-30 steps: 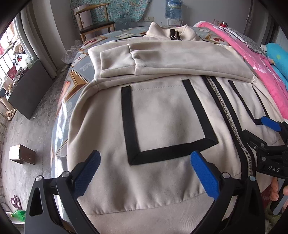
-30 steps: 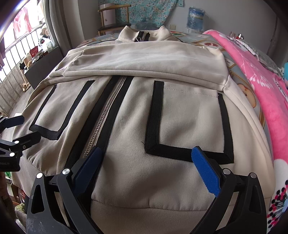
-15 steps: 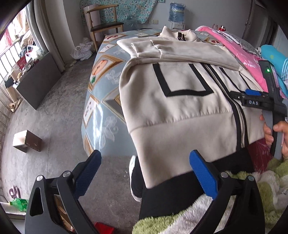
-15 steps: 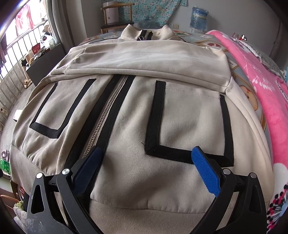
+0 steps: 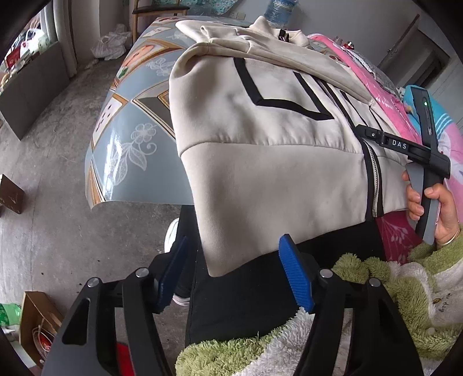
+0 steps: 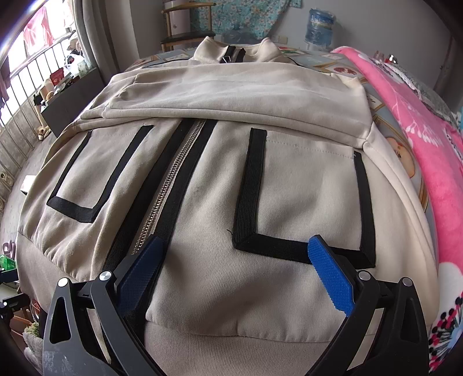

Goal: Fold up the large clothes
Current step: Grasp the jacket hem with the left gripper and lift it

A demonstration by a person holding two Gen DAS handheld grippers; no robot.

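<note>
a table (image 5: pixel 121 150) covered with a grey-blue patterned cloth is seen in the left wrist view, running from 9 o'clock up to 12 o'clock. across it a cream zip jacket (image 5: pixel 275 162) is spread front-up, collar towards 12 o'clock, with its ribbed hem hanging over the near table edge at 6 o'clock. both sleeves are folded across the chest. 2 pockets are outlined in black tape, and a metal zipper (image 6: pixel 170 185) with black borders runs down the middle of the jacket in the right wrist view. a pink blanket (image 6: pixel 419 162) is laid along the jacket's side at 3 o'clock.

the left gripper (image 5: pixel 234 277) is held off the table, below the hanging hem corner; its blue pads are spread wide and nothing is between them. the right gripper (image 6: pixel 237 277) is held low over the jacket near the hem, its blue pads spread wide, 1 over the zipper and 1 over the pocket tape. whether the cloth is touched cannot be told.

in the left wrist view, at 3 o'clock, the letters "das" are read in white on the right gripper's black body. a blue water bottle (image 6: pixel 319 24) is seen at 1 o'clock; its label cannot be read.
</note>
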